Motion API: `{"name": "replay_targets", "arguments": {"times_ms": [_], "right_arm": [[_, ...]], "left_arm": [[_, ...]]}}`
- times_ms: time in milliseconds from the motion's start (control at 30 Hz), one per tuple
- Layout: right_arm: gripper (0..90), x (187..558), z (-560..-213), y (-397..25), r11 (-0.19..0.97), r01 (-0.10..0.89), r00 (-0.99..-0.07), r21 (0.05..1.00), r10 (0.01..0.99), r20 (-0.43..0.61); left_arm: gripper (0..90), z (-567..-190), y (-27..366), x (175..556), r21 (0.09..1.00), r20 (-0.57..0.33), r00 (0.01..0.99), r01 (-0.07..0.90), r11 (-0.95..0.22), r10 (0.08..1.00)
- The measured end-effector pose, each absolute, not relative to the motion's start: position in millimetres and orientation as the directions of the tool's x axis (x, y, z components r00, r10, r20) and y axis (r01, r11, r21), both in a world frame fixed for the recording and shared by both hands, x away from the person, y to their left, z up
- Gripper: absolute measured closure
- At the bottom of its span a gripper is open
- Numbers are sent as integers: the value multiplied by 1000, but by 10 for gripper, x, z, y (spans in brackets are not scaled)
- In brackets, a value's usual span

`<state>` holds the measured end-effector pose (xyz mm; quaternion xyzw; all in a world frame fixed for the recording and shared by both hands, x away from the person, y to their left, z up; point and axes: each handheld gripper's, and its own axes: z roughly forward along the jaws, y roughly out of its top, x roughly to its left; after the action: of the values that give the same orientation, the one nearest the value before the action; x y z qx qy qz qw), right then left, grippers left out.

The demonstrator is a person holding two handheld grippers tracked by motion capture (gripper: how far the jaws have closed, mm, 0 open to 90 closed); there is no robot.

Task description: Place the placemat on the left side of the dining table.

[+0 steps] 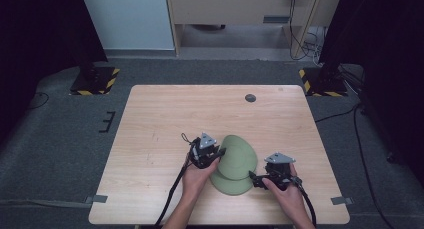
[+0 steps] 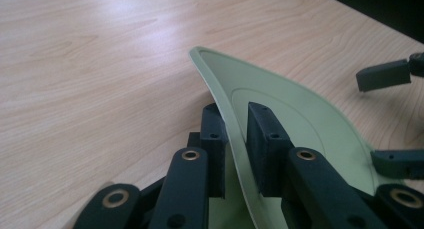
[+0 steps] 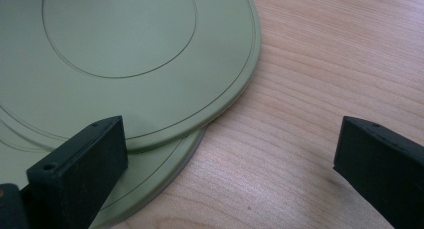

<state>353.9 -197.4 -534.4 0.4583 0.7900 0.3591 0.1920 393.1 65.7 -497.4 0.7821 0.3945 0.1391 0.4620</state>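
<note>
Two pale green plates lie near the table's front edge. The upper plate is tilted, its left rim raised off the lower plate. My left gripper is shut on that raised rim, one pad on each face. My right gripper stands open at the plates' right edge, low over the wood. Its left jaw hangs over the lower plate's rim and its right jaw over bare table. In the left gripper view the right gripper appears past the plate.
The light wooden table has a small round dark cap near its far edge. Grey carpet surrounds the table, with black stand bases at the far left and far right. Cables trail from both grippers toward the table's front edge.
</note>
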Motion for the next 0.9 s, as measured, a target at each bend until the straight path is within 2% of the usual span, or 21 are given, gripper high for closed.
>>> {"name": "replay_targets", "arguments": {"times_ms": [100, 367, 733, 900], "right_arm": [[10, 3539, -5345, -1974, 322, 586, -506, 743, 862, 26], [37, 3543, -5337, -1993, 318, 582, -506, 748, 862, 27], [50, 3643, -5329, -2285, 212, 652, -354, 728, 934, 45], [54, 3682, -5356, -2354, 203, 664, -323, 720, 946, 32]], "left_arm": [[754, -4954, 663, 3947, 834, -151, 638, 493, -250, 755], [812, -4940, 670, 3961, 823, -138, 651, 494, -279, 746], [842, -4889, 679, 3958, 822, -114, 665, 481, -306, 738], [852, -4847, 666, 3966, 825, -117, 671, 476, -305, 732]]}}
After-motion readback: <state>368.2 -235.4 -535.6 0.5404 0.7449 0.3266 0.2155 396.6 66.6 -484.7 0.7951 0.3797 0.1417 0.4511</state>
